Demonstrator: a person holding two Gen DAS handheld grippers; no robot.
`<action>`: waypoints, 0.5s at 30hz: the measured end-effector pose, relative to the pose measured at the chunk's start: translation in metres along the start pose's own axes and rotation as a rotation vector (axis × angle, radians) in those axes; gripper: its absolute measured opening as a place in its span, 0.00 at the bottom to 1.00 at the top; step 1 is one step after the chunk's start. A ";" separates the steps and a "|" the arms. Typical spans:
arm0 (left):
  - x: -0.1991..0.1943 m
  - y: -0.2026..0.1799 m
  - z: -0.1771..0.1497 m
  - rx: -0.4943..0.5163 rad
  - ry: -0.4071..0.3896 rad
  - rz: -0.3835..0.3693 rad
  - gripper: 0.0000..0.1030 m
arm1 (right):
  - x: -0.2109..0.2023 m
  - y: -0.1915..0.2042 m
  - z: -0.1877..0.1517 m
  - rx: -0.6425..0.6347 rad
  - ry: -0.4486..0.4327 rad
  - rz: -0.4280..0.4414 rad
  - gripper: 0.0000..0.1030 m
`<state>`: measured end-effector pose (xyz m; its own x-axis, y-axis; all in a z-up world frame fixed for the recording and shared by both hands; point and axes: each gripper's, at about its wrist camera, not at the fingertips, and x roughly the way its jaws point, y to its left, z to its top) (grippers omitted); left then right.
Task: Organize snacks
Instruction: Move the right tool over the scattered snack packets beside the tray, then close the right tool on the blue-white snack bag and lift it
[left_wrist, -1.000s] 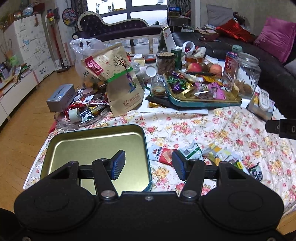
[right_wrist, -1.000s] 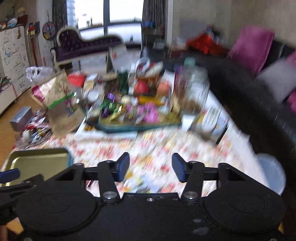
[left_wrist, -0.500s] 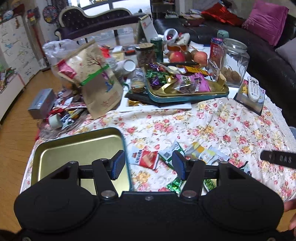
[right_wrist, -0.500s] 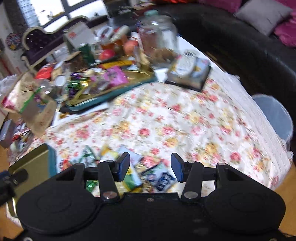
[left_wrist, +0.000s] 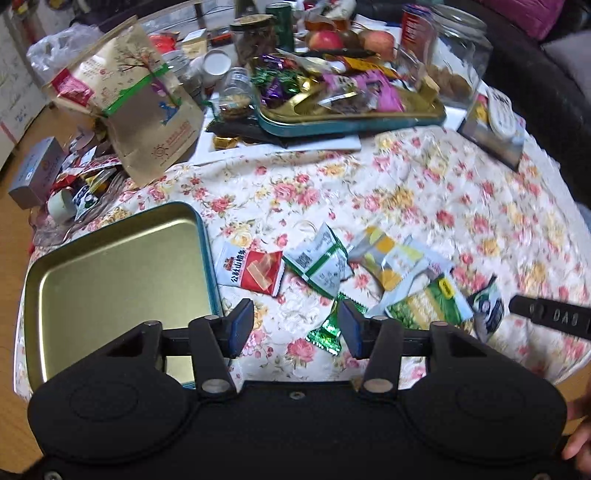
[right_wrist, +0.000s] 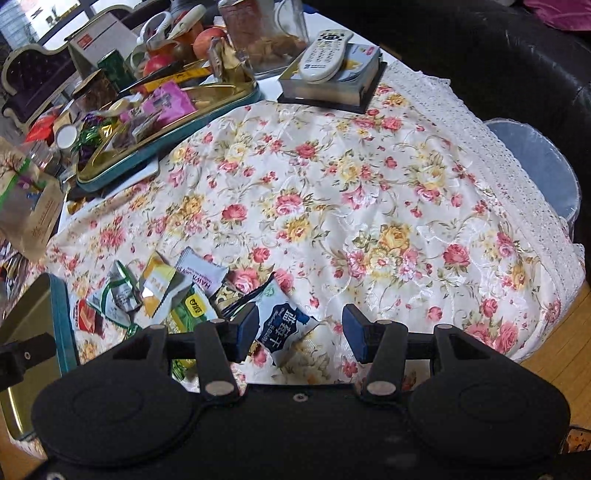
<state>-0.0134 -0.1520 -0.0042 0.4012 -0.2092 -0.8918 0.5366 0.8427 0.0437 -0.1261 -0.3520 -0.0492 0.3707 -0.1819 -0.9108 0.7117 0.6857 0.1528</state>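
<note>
Several loose snack packets lie on the floral tablecloth: a red packet (left_wrist: 255, 271), a green-and-white packet (left_wrist: 319, 266), a yellow packet (left_wrist: 384, 258), a green packet (left_wrist: 424, 302) and a blue-and-white packet (right_wrist: 282, 325). An empty gold tin tray (left_wrist: 110, 280) with a teal rim sits left of them. My left gripper (left_wrist: 291, 328) is open and empty, just in front of the red and green-and-white packets. My right gripper (right_wrist: 301, 330) is open and empty, hovering over the blue-and-white packet. The tray's edge shows in the right wrist view (right_wrist: 61, 314).
A second tin tray (left_wrist: 351, 118) full of sweets stands at the back. A brown paper bag (left_wrist: 144, 110), a glass jar (left_wrist: 454, 55), apples (left_wrist: 325, 38), a remote on a book (right_wrist: 325, 55) and a lined bin (right_wrist: 535, 162) beside the table are around.
Both grippers have tilted down and moved in over the packets near the table's front edge. The right gripper has come above the blue-and-white packet. Both stay open.
</note>
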 end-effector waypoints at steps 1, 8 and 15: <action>0.001 -0.002 -0.002 0.017 0.003 -0.007 0.50 | 0.000 0.001 -0.001 -0.010 0.000 0.003 0.54; 0.009 -0.004 -0.014 0.044 0.038 -0.053 0.50 | 0.005 0.007 -0.004 -0.074 -0.023 0.005 0.56; 0.015 0.003 -0.015 0.011 0.080 -0.102 0.50 | 0.021 0.007 -0.008 -0.081 0.034 -0.006 0.57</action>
<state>-0.0169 -0.1446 -0.0241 0.2842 -0.2531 -0.9248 0.5795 0.8138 -0.0446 -0.1181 -0.3456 -0.0706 0.3450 -0.1634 -0.9243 0.6631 0.7394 0.1168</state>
